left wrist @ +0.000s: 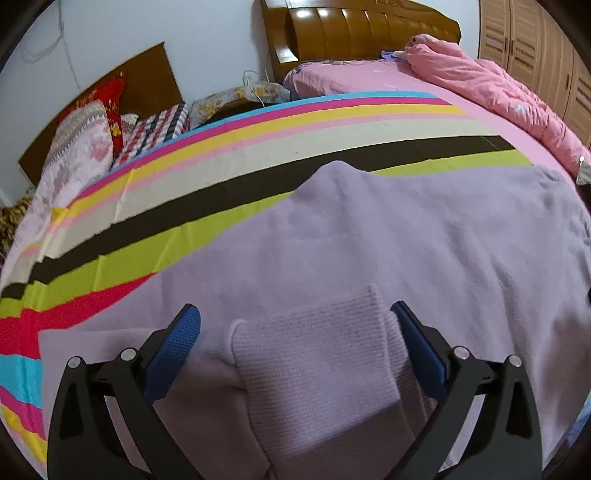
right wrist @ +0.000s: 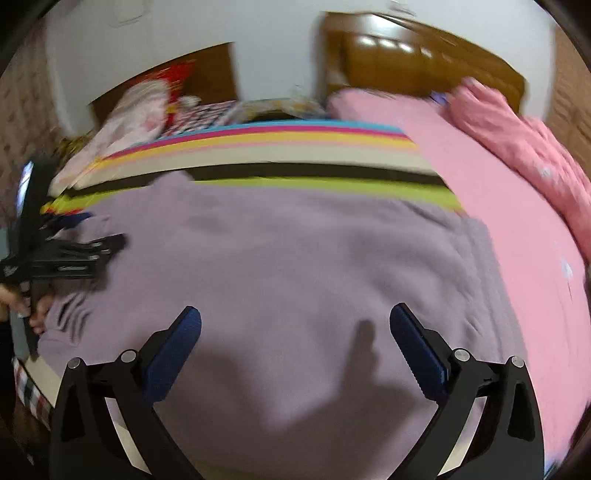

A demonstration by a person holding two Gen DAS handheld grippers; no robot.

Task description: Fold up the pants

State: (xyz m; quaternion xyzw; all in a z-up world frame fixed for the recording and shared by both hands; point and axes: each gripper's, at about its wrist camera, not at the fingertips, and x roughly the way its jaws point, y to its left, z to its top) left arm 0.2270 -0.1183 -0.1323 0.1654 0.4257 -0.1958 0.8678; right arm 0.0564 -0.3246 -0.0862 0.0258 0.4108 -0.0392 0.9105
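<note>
Soft lilac fleece pants (left wrist: 369,240) lie spread on the striped bed (left wrist: 221,173). The left gripper (left wrist: 295,332) gapes wide around their ribbed cuff (left wrist: 317,365), gripping nothing. The right gripper (right wrist: 295,332) hovers wide open, empty, over the fabric.

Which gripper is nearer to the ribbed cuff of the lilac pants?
Left. The left gripper straddles the ribbed cuff, open. The right gripper is open over plain fabric, apart from it.

Each view looks forward along its own tongs, angled down at the bed (left wrist: 480,122) from close above it. The left wrist view sits nearest the pants (left wrist: 369,240). The right wrist view is blurred and catches the left tongs (right wrist: 74,221) at its left edge. Both face the headboard (left wrist: 354,33) and share the striped sheet (left wrist: 258,147).
</note>
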